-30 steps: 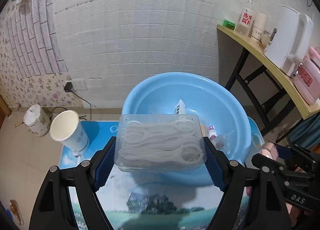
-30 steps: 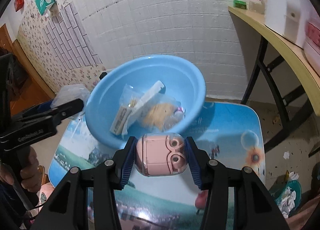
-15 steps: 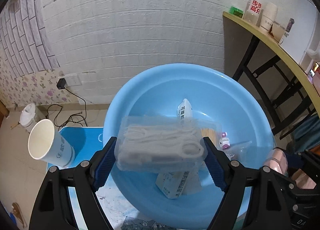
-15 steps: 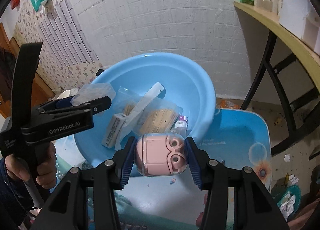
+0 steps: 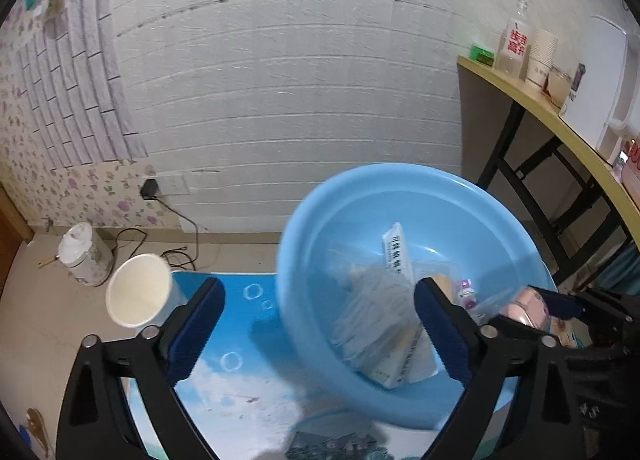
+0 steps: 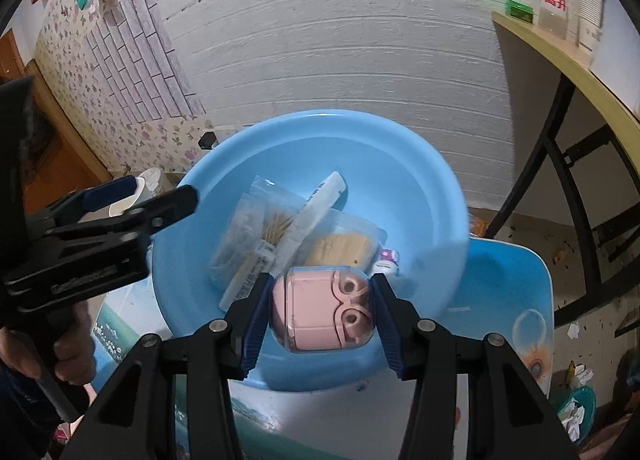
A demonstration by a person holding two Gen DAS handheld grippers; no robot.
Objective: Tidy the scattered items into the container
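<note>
The left gripper is opening its jaws wide, and nothing is sitting between them; the clear box of floss picks is lying inside the blue basin, leaning against the other packets there. The right gripper is clamping a pink case under a clear lid, its blue pads pressing both sides, and it is hovering over the near edge of the basin.

In the right wrist view, the basin is already holding a bag of toothpicks, a long white tube lying across the packets, and a small purple-and-white bottle to the right. A paper cup is standing on the blue table left of the basin, outside it.

The step in hand looks like dropping the pink case into the basin. To do it well, the right gripper should be carrying the case further past the near rim, toward the open patch of basin floor on the right, away from the leaning tube, so it is not knocking the pile. Lowering it close to the contents before loosening the pads should keep the lidded case from bouncing or popping open. The left gripper is crowding the basin's left side, so pulling it clear first would be avoiding a bump. The cup seems to be the likely next pick.
</note>
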